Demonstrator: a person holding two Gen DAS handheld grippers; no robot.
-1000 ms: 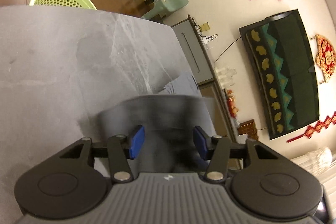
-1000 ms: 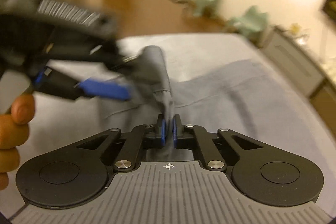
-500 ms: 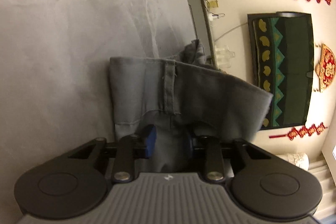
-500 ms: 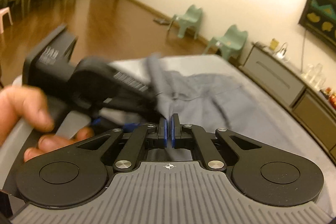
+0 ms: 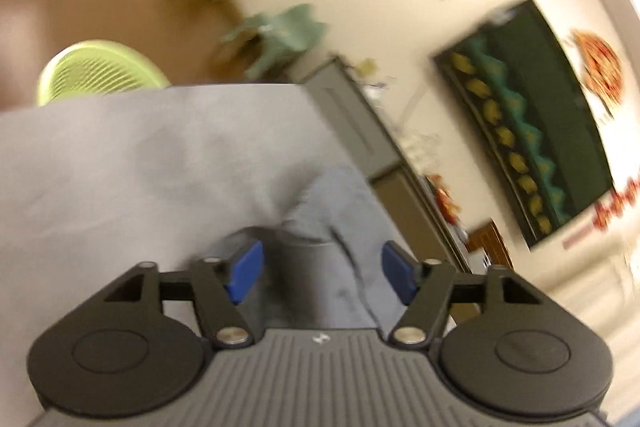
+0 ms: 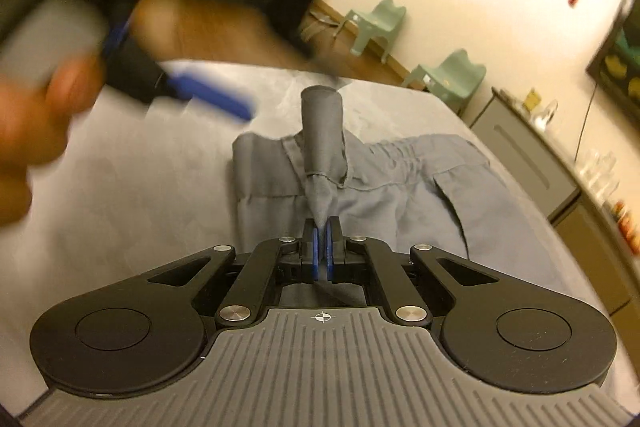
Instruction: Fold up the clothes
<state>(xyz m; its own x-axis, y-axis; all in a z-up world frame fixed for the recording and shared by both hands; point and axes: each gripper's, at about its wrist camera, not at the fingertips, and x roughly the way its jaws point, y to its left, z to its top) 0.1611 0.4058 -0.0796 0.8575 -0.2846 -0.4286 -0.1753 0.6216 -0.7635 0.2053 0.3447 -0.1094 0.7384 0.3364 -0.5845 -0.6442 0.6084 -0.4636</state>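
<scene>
Grey trousers point(image 6: 372, 195) lie spread on the grey table point(image 6: 160, 167), waistband toward the far side. My right gripper point(image 6: 322, 247) is shut on a fold of the trousers, which rises from the pads as a twisted cone. My left gripper point(image 5: 320, 275) is open, its blue pads point(image 5: 244, 275) wide apart with nothing gripped; a bunched part of the trousers point(image 5: 332, 227) lies below and beyond them. In the right wrist view the left gripper point(image 6: 200, 91) shows blurred at upper left, held by a hand point(image 6: 40, 115).
A green mesh basket point(image 5: 96, 71) stands beyond the table's far edge. Two small green chairs point(image 6: 452, 75) and a grey cabinet point(image 6: 528, 163) line the wall. A dark hanging point(image 5: 528, 139) with red ornaments is on the wall. Bare table surface lies to the left.
My left gripper was closing on the waistband half a second ago; now it is open and lifted away, swinging fast. The right gripper stays shut on the fold.
</scene>
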